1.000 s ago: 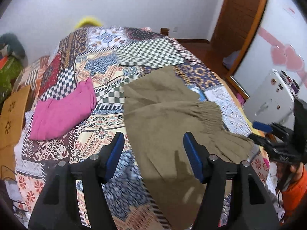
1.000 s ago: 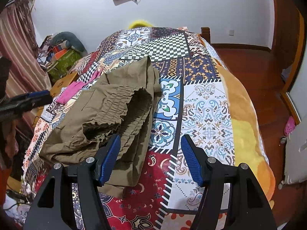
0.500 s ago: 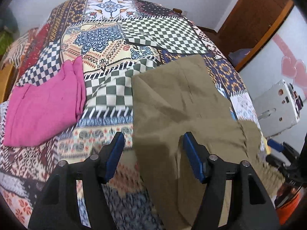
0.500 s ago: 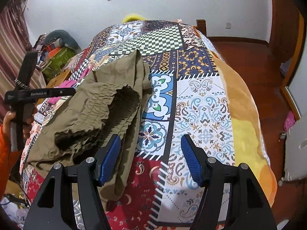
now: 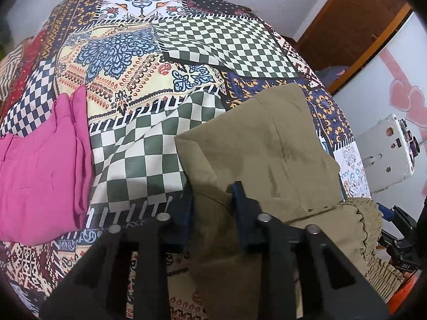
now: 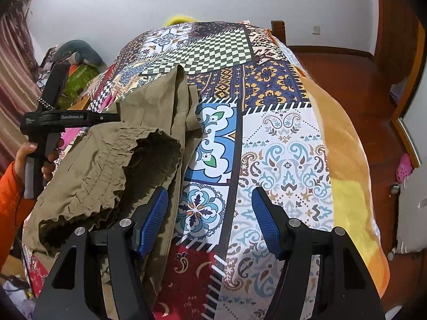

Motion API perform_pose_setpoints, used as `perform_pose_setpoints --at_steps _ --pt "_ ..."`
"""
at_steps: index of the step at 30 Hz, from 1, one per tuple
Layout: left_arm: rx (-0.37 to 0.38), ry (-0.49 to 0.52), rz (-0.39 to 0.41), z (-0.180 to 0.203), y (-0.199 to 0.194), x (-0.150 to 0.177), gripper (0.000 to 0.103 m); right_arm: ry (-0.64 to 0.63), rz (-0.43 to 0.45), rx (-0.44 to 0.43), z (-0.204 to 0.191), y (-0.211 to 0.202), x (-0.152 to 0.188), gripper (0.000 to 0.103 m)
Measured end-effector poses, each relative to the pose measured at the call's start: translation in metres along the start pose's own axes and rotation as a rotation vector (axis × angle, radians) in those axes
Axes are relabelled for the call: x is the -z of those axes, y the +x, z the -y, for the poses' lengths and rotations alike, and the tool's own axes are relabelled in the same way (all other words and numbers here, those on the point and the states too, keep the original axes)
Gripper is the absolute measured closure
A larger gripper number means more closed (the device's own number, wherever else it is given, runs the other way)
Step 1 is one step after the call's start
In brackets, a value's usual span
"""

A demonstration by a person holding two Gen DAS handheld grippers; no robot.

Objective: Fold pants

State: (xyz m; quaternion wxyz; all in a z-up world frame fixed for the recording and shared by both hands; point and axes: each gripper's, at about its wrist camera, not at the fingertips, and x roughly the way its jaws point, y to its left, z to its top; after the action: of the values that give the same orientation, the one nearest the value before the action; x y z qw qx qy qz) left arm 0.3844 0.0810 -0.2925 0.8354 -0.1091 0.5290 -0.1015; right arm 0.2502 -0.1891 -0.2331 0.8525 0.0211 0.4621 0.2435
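Olive pants (image 5: 267,146) lie on the patchwork bedspread (image 5: 208,42), their gathered elastic waistband (image 6: 106,160) nearest me and the legs stretching away. My left gripper (image 5: 210,200) is low over the pants' left edge; its jaws are closing, and a raised ridge of the cloth fills the gap between the blue pads. My right gripper (image 6: 209,213) stands open just right of the waistband, its left finger (image 6: 152,213) over the pants' edge and nothing between the pads. In the right wrist view, a hand in an orange sleeve holds the left gripper's body (image 6: 53,118).
A folded pink garment (image 5: 40,176) lies on the bed to the left of the pants. The bed's right edge with an orange-yellow blanket (image 6: 347,160) drops to a wooden floor (image 6: 347,74). A white appliance (image 5: 387,154) stands beside the bed. Clutter (image 6: 77,61) is piled at the far left.
My left gripper has come down and forward onto the pants' left edge, and its jaws have narrowed around the cloth. The right gripper has sunk slightly and stays open.
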Motion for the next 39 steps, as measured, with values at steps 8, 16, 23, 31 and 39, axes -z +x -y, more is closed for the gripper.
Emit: perform_pose_setpoints --at_steps 8,16,23,31,39 --pt "-0.009 -0.023 0.05 -0.006 -0.032 0.017 0.094 -0.026 0.048 -0.007 -0.011 -0.019 -0.007 0.041" --pt "-0.064 -0.06 0.095 -0.021 -0.087 0.068 0.095 -0.093 0.117 -0.033 -0.043 -0.052 -0.01 0.041" --pt "-0.068 -0.08 0.122 -0.024 -0.128 0.128 0.095 -0.145 0.08 -0.064 -0.07 -0.046 0.001 0.041" --pt "-0.058 -0.115 0.151 -0.028 -0.149 0.172 0.094 -0.167 -0.064 -0.062 -0.082 -0.01 0.034 0.042" --pt "-0.072 -0.103 0.159 -0.026 -0.156 0.183 0.093 -0.086 -0.095 -0.112 -0.066 0.003 0.039 0.038"
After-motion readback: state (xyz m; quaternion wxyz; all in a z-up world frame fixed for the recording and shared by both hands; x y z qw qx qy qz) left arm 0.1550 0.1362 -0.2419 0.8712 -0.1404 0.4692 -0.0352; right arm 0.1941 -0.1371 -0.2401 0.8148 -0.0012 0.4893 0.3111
